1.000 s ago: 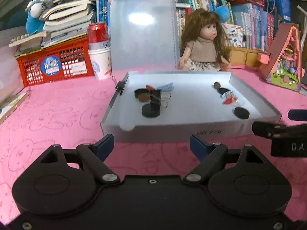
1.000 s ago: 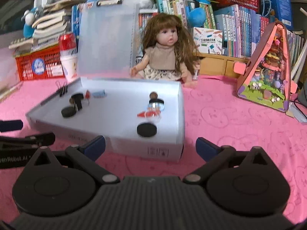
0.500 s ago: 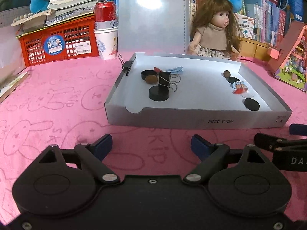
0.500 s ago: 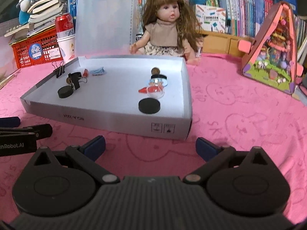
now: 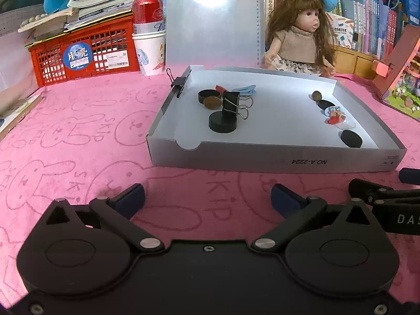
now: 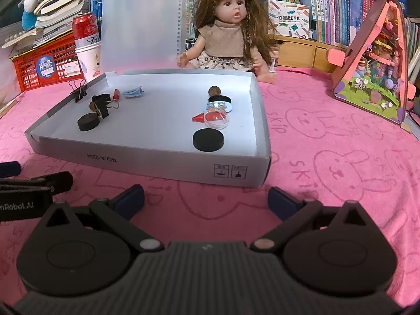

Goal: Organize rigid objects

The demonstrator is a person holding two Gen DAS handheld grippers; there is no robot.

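The left gripper (image 5: 207,199) sits at the bottom of its own view, its fingers (image 5: 130,199) spread wide and opening, with only the pink cloth (image 5: 78,131) of the bench between them. The right gripper (image 6: 206,199) is likewise at the bottom of its view, fingers apart and gripping nothing.

Above both, mid-frame, lies a shallow grey tray (image 5: 262,161). Toward its left side in the left view, a black disc (image 5: 223,125) lies touching an upright black binder clip (image 5: 232,103), with a brown round piece (image 5: 212,102) and a black ring (image 5: 208,95) just behind. Another binder clip (image 5: 179,82) is clamped on the tray's left wall. Along the right side, in the right view, a second black disc (image 6: 208,140) lies nearest the front, with a clear round ornament (image 6: 216,116) just behind it.

A doll (image 6: 231,36) sits behind the tray; a red basket (image 5: 81,52) stands at the upper left.
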